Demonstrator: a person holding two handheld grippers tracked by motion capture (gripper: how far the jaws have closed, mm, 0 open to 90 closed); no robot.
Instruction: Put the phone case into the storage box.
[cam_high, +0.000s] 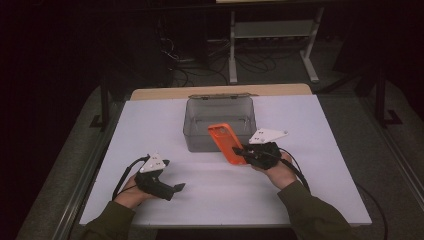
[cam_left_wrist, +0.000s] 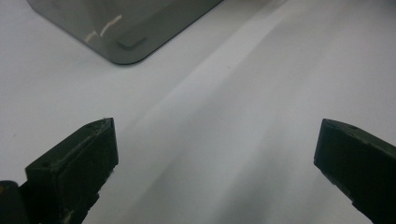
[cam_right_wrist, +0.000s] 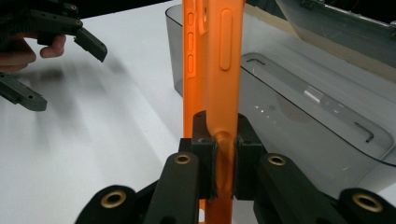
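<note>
From above, I see my right gripper (cam_high: 239, 151) clamping an orange phone case (cam_high: 227, 143) at the front edge of the grey box (cam_high: 200, 136). My left gripper (cam_left_wrist: 215, 154) shows its jaws spread wide over the bare white table (cam_left_wrist: 243, 102). Along my right gripper's jaws, the case stands upright, pinched just beside the box.

Phone case (cam_high: 228, 143) before the bin (cam_high: 196, 131), on the table (cam_high: 150, 120).

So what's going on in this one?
A person works at a white table with a gripper in each hand. The right gripper is shut on an orange phone case, holding it up beside an open grey plastic box. The left gripper rests open over the table, holding nothing.
</note>
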